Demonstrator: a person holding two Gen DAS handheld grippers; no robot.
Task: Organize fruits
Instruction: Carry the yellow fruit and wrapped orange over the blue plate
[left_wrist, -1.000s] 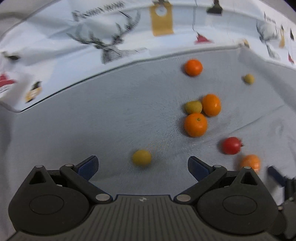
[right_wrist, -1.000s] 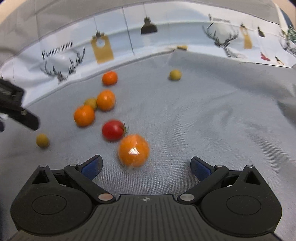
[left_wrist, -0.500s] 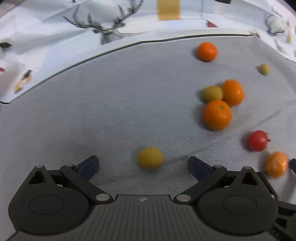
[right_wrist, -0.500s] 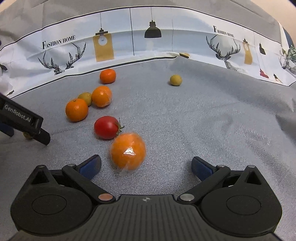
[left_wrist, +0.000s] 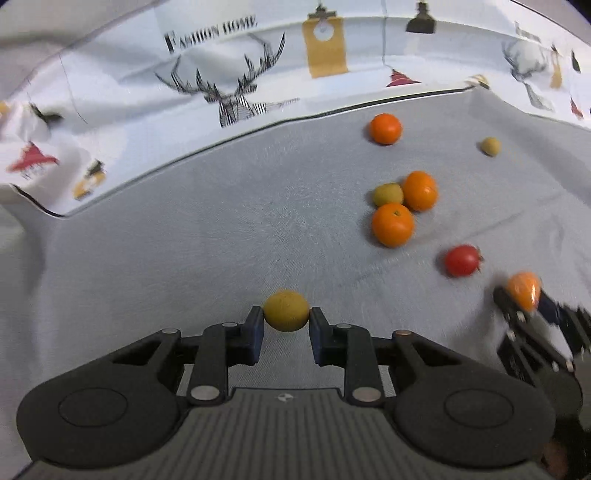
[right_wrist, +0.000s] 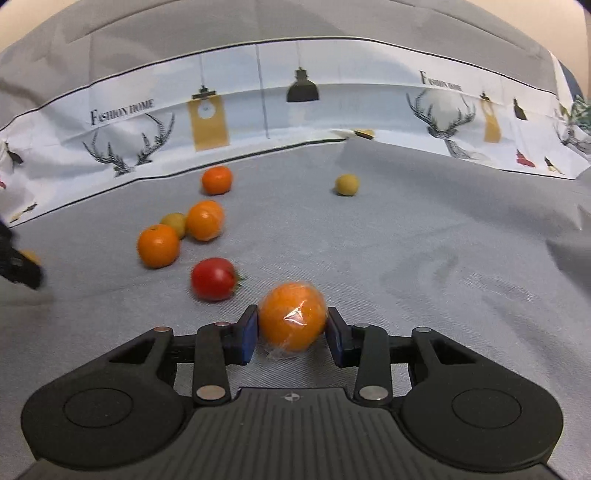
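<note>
Where antlers spread, "FASHION HOME" lettering (right_wrist: 122, 110)

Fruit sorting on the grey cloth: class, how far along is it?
Done: nothing looks grouped yet. In hand: the left hand-held gripper is shut on a yellow fruit; the right hand-held gripper is closing on a wrapped orange. Left: the tomato and five more fruits lie scattered.

Oranges (right_wrist: 159, 245): four. Yellow fruits (right_wrist: 347, 184): three. Tomato (right_wrist: 213, 278): one.
</note>
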